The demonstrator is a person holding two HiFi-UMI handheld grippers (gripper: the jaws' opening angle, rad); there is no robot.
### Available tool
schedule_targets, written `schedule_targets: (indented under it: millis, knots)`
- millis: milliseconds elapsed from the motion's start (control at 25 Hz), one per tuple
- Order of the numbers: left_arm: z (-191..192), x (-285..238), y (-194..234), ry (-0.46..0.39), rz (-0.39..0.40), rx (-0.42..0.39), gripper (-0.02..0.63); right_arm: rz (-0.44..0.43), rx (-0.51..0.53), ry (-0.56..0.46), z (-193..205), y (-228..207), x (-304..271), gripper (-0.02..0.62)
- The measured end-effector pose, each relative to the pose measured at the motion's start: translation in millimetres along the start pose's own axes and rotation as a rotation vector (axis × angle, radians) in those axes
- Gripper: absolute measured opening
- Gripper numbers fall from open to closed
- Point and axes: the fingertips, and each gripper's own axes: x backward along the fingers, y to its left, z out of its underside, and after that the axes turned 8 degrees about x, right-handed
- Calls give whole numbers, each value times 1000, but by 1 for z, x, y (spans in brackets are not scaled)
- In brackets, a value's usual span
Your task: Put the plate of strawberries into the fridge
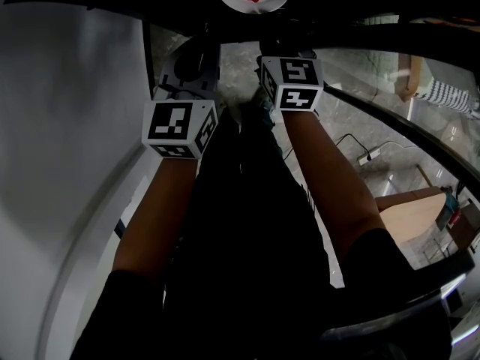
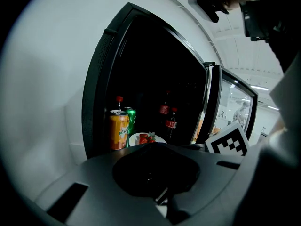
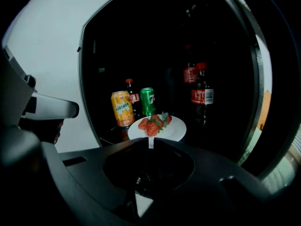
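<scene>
Both pairs of jaws are drawn together and hold nothing. On the right gripper (image 3: 149,142) only a thin slit shows between the tips, and on the left gripper (image 2: 155,147) the tips meet with no gap that I can make out.

The plate (image 3: 175,132) stands inside the fridge (image 2: 96,79), with the strawberries (image 3: 151,126) heaped on its near-left part. An orange can (image 3: 122,108) is just beside it on the left, a green can (image 3: 148,101) is behind it, and cola bottles (image 3: 202,95) stand further back and to the right. Neither gripper touches the plate. As far as the pictures show, the main step looks done: the plate is in the compartment and released.

What seems left is to back both grippers away. The door (image 2: 214,98) is swung open at the right of the left gripper view, so shutting it would likely follow, though the task sentence does not ask for that.

Relative to the jaws, the plate lies straight ahead of the right gripper, its near rim showing just over the closed tips, near but apart. From the left gripper it sits ahead and a little lower, further off, partly hidden behind that gripper's own body. In the head view it lies at the top edge, beyond both marker cubes.
</scene>
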Motion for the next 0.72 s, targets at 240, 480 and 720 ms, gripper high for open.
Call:
schedule_targets:
  millis: [240,480,720]
  knots:
    - [-14,-1,-12,-9,21,-24,3,10,0,-34,-28,-15,36,21]
    - [-40,2,-24,-35,19,-47,4,8,-4,-99,-67,-24,74,21]
    - [-47,2,-32,-66,24,-70,4,28,43,-143,-84,-25,95,21]
